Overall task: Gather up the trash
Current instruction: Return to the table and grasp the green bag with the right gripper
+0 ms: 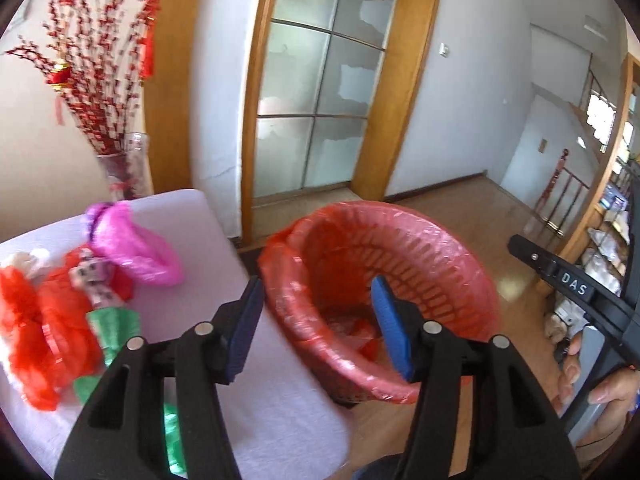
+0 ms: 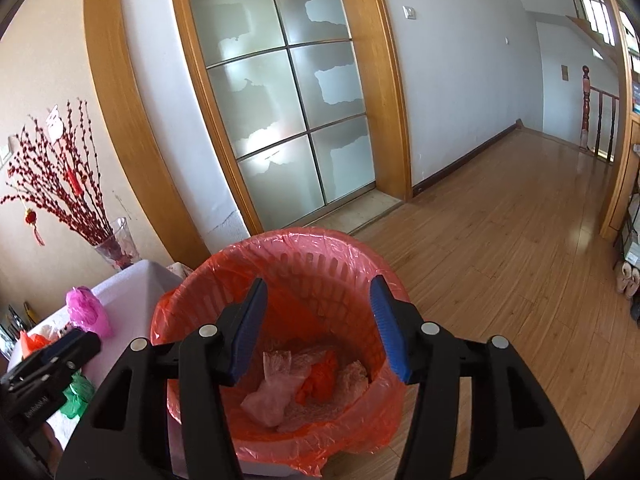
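Note:
A red slatted bin with a red plastic liner (image 1: 440,248) stands on the floor beside a white table (image 1: 280,392). My left gripper (image 1: 318,328) is open and empty, over the table edge next to the bin. On the table lie a pink bag (image 1: 136,240), red bags (image 1: 36,320), a printed wrapper (image 1: 94,276) and a green bag (image 1: 114,328). My right gripper (image 2: 318,330) is open and empty above the bin (image 2: 304,248). Inside the bin lie clear plastic scraps (image 2: 268,392) and an orange scrap (image 2: 320,376).
A glass vase of red branches (image 1: 124,164) stands at the table's far corner. A frosted glass door (image 2: 280,100) is behind the bin. Wooden floor (image 2: 500,260) stretches right toward a stair railing (image 2: 596,120) and shelves (image 1: 608,240).

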The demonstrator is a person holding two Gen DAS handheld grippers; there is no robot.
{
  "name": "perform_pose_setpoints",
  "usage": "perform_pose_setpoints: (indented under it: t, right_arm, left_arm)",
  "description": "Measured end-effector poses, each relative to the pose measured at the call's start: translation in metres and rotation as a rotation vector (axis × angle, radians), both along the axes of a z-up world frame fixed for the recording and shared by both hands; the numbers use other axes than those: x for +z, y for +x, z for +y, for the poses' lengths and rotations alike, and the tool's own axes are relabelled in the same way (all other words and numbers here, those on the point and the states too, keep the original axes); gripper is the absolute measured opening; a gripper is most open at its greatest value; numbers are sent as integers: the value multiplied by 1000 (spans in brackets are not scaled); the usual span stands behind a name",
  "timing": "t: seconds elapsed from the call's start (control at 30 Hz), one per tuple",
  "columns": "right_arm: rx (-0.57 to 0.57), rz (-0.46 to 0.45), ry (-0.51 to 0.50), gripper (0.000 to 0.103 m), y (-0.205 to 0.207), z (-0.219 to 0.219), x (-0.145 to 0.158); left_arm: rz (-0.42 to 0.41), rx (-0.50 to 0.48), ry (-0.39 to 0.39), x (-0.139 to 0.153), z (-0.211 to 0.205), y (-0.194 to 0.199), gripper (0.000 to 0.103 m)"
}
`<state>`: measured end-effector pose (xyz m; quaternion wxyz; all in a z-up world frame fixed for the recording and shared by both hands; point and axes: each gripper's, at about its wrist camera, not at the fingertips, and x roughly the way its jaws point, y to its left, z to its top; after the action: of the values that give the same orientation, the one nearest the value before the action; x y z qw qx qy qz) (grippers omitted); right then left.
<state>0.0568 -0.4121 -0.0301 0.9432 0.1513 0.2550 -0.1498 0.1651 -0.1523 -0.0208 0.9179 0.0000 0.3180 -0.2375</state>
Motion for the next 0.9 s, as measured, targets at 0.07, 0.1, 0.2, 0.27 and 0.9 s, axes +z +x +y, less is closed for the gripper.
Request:
perform_pose_setpoints:
  t: [0.07, 0.1, 0.2, 0.27, 0.9]
  right_arm:
    - [18, -2, -20, 54, 0, 8, 3]
    - [33, -4, -30, 54, 0, 14, 5]
    - [80, -5, -54, 54, 1, 33, 9]
    - [111, -2, -67, 54, 3, 45, 10]
    - [486, 59, -49, 54, 24, 189, -3]
  left_arm:
    - [-24, 39, 14, 2, 12, -9, 58]
    - [-37, 61, 23, 4, 18, -14, 60]
    - [-67, 119, 41, 8, 40, -25, 62]
    - [-81, 152, 58, 11, 54, -29, 63]
    - [-60, 521, 94, 13, 220, -50, 66]
